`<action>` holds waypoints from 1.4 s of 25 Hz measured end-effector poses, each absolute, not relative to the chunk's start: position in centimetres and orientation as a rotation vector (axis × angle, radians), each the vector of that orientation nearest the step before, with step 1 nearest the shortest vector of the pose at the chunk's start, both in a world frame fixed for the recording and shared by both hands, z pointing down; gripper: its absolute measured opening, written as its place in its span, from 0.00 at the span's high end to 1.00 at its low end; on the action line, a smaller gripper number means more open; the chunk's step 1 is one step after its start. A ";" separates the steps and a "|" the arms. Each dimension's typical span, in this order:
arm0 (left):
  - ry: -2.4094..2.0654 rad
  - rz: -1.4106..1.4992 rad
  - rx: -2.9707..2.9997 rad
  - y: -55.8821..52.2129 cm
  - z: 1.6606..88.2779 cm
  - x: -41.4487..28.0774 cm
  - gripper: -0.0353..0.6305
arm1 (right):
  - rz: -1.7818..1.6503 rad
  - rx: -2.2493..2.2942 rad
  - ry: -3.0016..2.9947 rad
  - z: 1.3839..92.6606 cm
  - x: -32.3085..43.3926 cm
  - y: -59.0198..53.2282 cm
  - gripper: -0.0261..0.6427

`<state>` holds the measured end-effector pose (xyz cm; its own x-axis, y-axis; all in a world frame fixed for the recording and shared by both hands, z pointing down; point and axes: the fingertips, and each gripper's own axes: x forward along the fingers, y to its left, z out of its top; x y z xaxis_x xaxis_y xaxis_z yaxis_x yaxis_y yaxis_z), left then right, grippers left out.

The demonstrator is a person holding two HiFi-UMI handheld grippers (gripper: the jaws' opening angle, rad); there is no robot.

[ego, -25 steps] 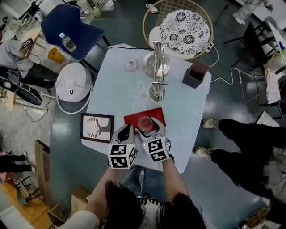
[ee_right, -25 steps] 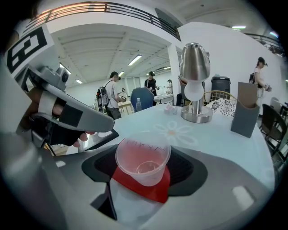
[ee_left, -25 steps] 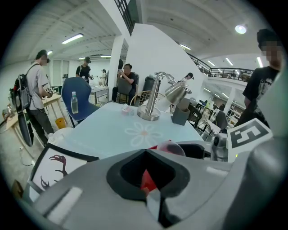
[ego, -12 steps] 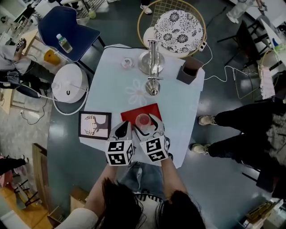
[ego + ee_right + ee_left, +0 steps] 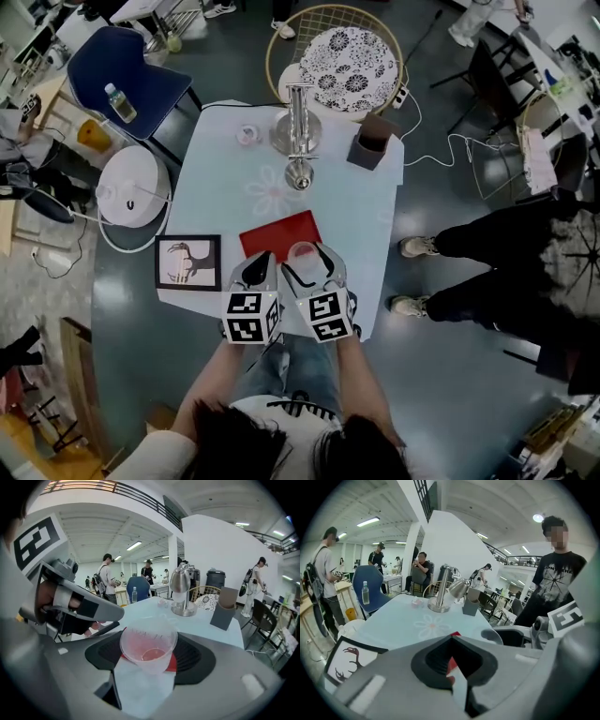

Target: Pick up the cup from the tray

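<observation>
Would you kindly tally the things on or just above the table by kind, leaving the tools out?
Tray: 1
Cup: 1
Picture: 1
Metal stand: 1
Box: 1
Small dish: 1
Total: 6

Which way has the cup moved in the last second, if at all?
Yes. Head view: the cup, in the right tool, shifted from the middle of the red tray toward its near right corner.

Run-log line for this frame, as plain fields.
right gripper: shut on cup | cup: clear, over red tray | left gripper: shut, empty
</observation>
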<state>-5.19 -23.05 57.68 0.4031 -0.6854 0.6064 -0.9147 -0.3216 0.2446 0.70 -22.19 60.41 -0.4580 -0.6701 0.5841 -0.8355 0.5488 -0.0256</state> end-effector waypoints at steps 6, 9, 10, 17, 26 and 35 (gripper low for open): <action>-1.293 0.561 2.152 -22.3 58.3 -3.0 0.95 | 0.457 1.302 -2.193 61.3 3.6 -20.4 0.44; -1.262 0.579 2.172 -21.9 58.5 -1.7 0.95 | 0.486 1.346 -2.173 61.6 5.1 -19.8 0.44; -1.248 0.586 2.182 -21.8 58.6 -1.2 0.95 | 0.493 1.358 -2.167 61.7 5.5 -19.5 0.44; -1.168 0.635 2.226 -20.9 59.4 1.9 0.95 | 0.562 1.434 -2.133 63.2 8.3 -18.2 0.44; -1.169 0.669 2.213 -21.2 61.3 3.6 0.95 | 0.621 1.468 -2.140 65.6 9.5 -18.3 0.45; -1.229 0.657 2.175 -22.3 61.8 2.5 0.95 | 0.656 1.470 -2.161 66.7 9.4 -18.1 0.44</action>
<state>2.52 -22.31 61.81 0.4621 -0.6054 0.6481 -0.8751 -0.4299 0.2224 9.45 -18.09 66.68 -0.3360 -0.7270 0.5989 -0.9372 0.3212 -0.1359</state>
